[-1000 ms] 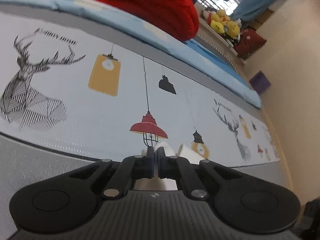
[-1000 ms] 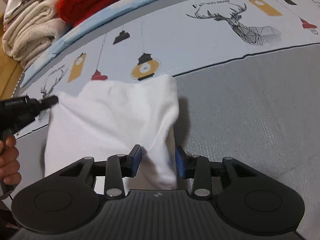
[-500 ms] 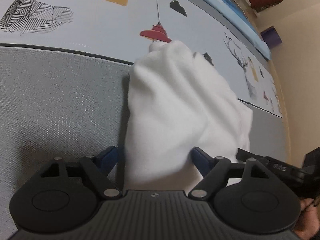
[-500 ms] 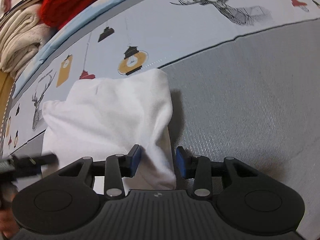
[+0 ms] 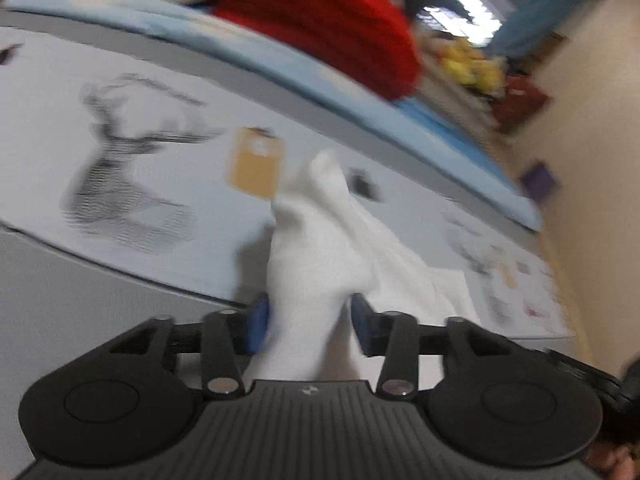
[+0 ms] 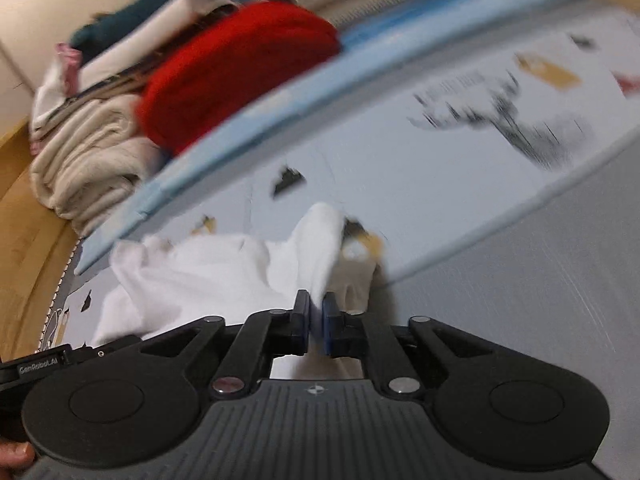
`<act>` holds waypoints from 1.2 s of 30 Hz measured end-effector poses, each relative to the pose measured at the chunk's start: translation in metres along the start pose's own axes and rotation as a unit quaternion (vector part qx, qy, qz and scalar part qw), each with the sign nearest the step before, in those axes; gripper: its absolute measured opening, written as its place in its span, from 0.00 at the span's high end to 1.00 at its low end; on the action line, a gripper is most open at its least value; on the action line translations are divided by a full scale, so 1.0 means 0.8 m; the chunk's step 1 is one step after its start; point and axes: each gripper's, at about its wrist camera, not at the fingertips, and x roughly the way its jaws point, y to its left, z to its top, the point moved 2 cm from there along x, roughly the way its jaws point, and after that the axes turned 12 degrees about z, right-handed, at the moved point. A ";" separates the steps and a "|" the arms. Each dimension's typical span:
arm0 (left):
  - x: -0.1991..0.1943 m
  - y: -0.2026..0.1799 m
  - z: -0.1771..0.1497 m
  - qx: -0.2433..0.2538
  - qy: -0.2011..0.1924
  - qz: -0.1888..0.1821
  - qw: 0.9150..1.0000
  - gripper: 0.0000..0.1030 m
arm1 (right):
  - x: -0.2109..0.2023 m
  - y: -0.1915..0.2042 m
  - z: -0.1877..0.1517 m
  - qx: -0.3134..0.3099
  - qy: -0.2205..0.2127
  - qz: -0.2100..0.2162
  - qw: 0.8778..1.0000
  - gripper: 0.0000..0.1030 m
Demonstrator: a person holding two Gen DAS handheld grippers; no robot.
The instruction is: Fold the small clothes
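the right gripper (image 6: pixel 316 316) has clenched the white garment (image 6: pixel 208 276), left gripper (image 5: pixel 308 324) released around it, on the deer-print mat (image 5: pixel 132 184).

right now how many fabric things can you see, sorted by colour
white: 1, the small garment pinched by the right hand-held gripper
red: 1, the knit bundle
cream: 1, the folded blanket
dark teal: 1, the cloth on top of the pile
total: 4

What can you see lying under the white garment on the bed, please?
Under the white garment lies a printed sheet with deer and lantern drawings; a yellow lantern peeks out at its edge. Any drawings beneath the cloth are covered.
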 end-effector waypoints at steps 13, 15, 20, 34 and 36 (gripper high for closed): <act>0.019 0.038 -0.039 0.046 0.109 0.059 0.991 0.32 | 0.022 -0.011 -0.026 0.023 0.138 -0.005 0.990 0.56; 0.020 0.038 -0.041 0.042 0.111 0.058 0.991 0.32 | 0.023 -0.011 -0.034 0.026 0.153 -0.006 0.988 0.56; 0.024 0.030 -0.044 0.043 0.116 0.058 0.991 0.32 | 0.019 -0.011 -0.048 0.022 0.187 -0.007 0.982 0.56; 0.028 0.037 -0.052 0.001 0.145 0.024 0.989 0.47 | 0.011 -0.019 -0.036 0.024 0.158 -0.013 0.987 0.95; 0.021 0.032 -0.052 0.021 0.137 0.033 0.990 0.47 | 0.020 -0.021 -0.048 0.009 0.195 -0.030 0.980 0.94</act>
